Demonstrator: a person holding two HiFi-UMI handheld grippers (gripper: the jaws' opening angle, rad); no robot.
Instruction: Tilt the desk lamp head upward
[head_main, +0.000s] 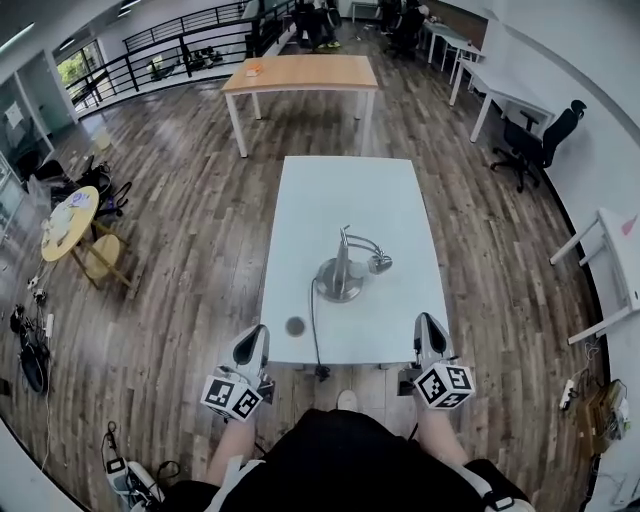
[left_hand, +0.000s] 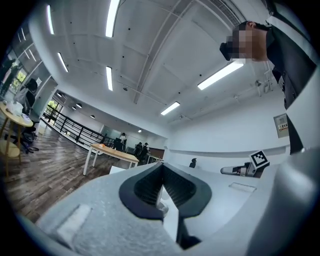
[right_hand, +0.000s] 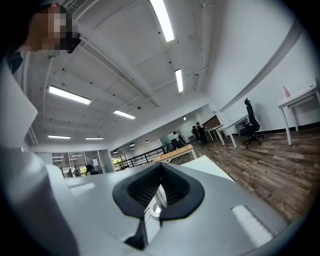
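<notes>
The desk lamp (head_main: 342, 275) stands on the white table (head_main: 350, 190), near its middle. It has a round silver base, a thin upright arm and a small head (head_main: 380, 264) that hangs low to the right. Its cable (head_main: 315, 335) runs over the table's front edge. My left gripper (head_main: 256, 340) and right gripper (head_main: 428, 334) hover at that front edge, short of the lamp and on either side of it. Both are shut with nothing held. In the left gripper view the shut jaws (left_hand: 161, 176) point at the table. In the right gripper view a sliver of the lamp (right_hand: 156, 206) shows past the shut jaws (right_hand: 161, 177).
A small dark round object (head_main: 295, 325) lies on the table near my left gripper. A wooden table (head_main: 300, 74) stands beyond, white desks and an office chair (head_main: 540, 140) to the right, a round yellow table (head_main: 68, 222) to the left. The floor is wood.
</notes>
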